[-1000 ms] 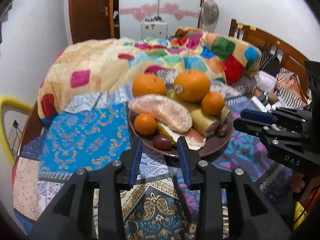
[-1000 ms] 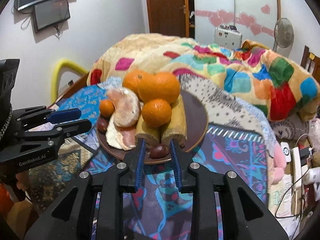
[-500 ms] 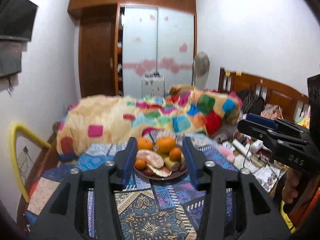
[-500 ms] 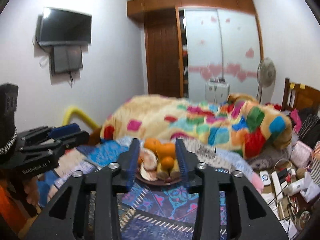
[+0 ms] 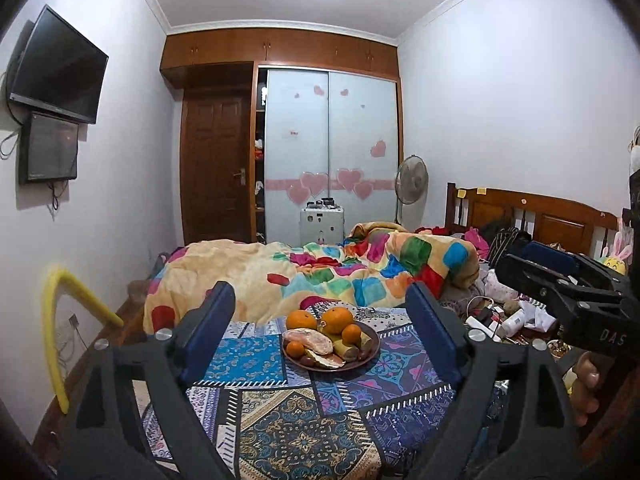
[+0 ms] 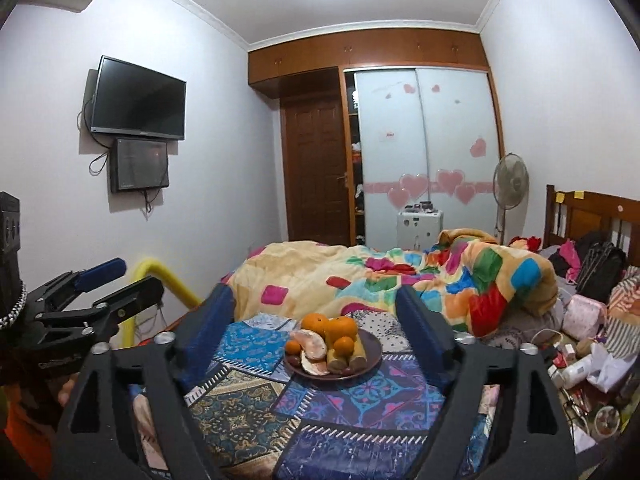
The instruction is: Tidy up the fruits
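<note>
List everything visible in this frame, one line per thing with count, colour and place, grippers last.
plate: one, brown, on the patterned bedspread
oranges: at least four, orange, on the plate
peeled citrus segment: one, pink, plate's left side
bananas: two, yellow-brown, on the plate
blanket: one, multicoloured, behind the plate
TV: one, black, wall-mounted
fan: one, pale, beside wardrobe
left gripper: jaws opening, nothing between
right gripper: jaws opening, nothing between
</note>
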Available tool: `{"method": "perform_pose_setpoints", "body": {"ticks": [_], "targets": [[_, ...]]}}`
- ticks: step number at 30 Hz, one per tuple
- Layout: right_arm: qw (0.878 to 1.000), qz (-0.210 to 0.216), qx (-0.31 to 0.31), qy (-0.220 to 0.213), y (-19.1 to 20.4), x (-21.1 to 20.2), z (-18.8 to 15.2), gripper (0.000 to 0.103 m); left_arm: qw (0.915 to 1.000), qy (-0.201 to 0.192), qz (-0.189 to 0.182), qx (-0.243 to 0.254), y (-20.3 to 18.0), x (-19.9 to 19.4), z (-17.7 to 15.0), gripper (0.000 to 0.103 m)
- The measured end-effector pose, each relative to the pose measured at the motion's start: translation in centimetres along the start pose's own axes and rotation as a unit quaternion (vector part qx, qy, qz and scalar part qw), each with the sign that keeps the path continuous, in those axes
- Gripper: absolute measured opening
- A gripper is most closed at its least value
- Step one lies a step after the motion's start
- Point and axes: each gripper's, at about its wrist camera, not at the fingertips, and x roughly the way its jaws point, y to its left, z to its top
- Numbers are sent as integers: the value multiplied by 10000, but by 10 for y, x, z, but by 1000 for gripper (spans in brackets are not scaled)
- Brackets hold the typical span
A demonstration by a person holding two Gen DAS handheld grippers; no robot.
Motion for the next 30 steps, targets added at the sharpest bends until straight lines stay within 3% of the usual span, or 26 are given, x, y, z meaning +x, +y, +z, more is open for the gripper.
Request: {"method": "perform_pose_setpoints", "body": {"ticks": [3, 6, 30], "targets": [[10000, -67, -6, -28, 2, -6, -2, 88, 10000, -60, 37, -19, 0, -8, -2, 98], [9998, -155, -1, -96, 3, -13, -3, 101, 10000, -65, 22, -46, 2, -13, -3, 99], [9996, -207, -118, -165, 10, -21, -8, 103, 10000, -61, 50, -59, 1, -19, -9, 101]]}}
